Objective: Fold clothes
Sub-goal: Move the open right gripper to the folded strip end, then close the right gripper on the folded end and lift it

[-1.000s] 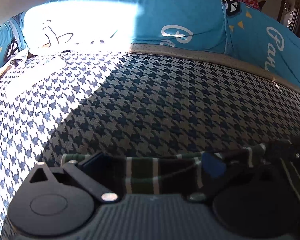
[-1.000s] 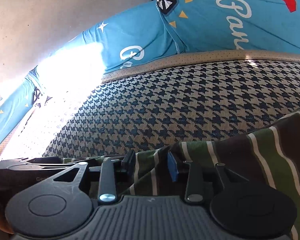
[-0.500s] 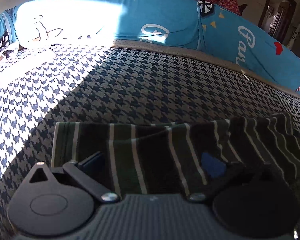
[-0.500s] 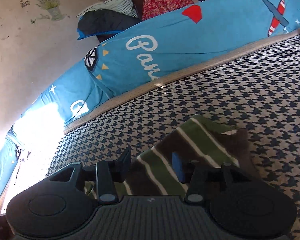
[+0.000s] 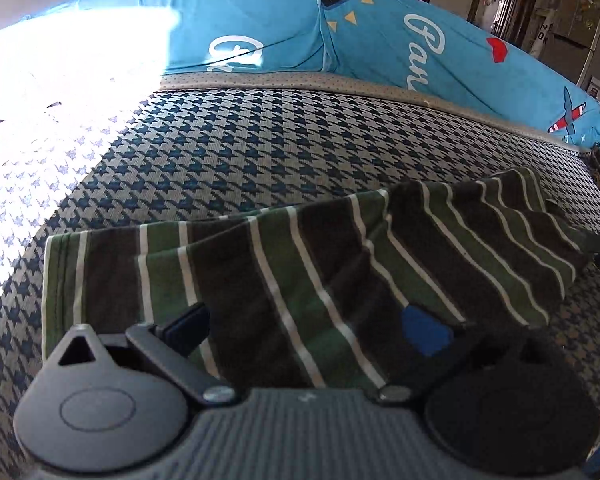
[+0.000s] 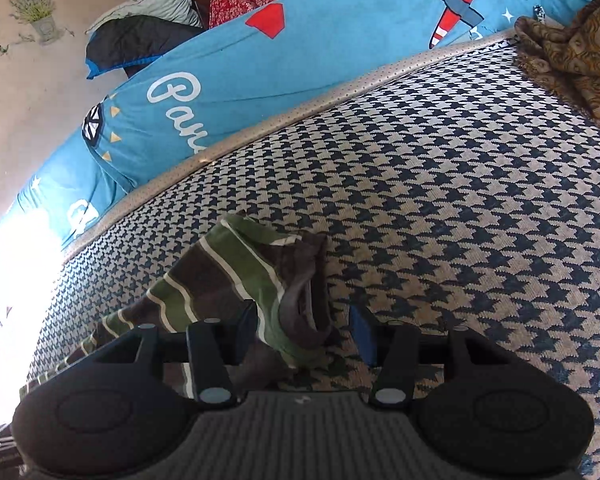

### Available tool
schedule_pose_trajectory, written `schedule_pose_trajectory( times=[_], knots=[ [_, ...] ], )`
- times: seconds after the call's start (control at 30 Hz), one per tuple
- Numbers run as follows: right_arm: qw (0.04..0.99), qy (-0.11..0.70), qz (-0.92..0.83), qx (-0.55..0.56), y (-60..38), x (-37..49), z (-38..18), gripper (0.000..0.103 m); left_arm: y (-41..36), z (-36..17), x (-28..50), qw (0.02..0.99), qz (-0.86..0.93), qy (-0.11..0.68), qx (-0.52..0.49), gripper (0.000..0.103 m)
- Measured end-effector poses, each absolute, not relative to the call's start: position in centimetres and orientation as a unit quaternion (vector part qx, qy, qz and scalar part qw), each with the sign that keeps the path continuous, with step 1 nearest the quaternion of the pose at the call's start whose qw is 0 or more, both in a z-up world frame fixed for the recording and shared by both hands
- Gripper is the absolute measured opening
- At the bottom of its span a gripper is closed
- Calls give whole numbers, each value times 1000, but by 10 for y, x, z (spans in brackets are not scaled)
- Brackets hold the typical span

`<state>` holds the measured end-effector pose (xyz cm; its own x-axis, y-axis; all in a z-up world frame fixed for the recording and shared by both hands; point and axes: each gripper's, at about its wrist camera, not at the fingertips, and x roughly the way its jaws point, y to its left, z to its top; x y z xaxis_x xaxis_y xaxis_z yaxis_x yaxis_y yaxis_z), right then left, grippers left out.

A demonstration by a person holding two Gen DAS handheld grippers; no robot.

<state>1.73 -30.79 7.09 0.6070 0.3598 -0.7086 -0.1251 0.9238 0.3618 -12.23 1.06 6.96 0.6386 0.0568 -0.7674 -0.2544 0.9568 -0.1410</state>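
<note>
Two grippers over houndstooth mattress (image 5: 260, 152). Left gripper (image 5: 308, 328) spread wide, pads apart, striped green garment (image 5: 300, 264) lying flat between them, ungrasped. Right gripper (image 6: 304, 328) parted, garment's bunched end beside its left pad, unclamped. Brown patterned cloth (image 6: 572, 52) far right.

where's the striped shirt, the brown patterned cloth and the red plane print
striped shirt (image 5: 300, 280): left wrist view, middle of the flat part
brown patterned cloth (image 6: 576, 52): right wrist view, middle of the heap
red plane print (image 6: 454, 4): right wrist view, its body, on the blue bolster
</note>
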Motion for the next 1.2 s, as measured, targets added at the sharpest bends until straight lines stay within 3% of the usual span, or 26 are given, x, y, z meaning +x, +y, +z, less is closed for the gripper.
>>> schedule_pose_trajectory(
  times=[0.3, 0.77, 1.2],
  knots=[
    [889, 436, 97, 102, -310, 19, 59, 50, 7, 64, -119, 895, 78, 426, -105, 103],
    [833, 439, 123, 314, -352, 28, 42, 51, 10, 64, -118, 895, 80, 426, -107, 103],
    [833, 416, 162, 327, -330, 44, 27, 57, 9, 61, -114, 895, 81, 428, -93, 103]
  ],
)
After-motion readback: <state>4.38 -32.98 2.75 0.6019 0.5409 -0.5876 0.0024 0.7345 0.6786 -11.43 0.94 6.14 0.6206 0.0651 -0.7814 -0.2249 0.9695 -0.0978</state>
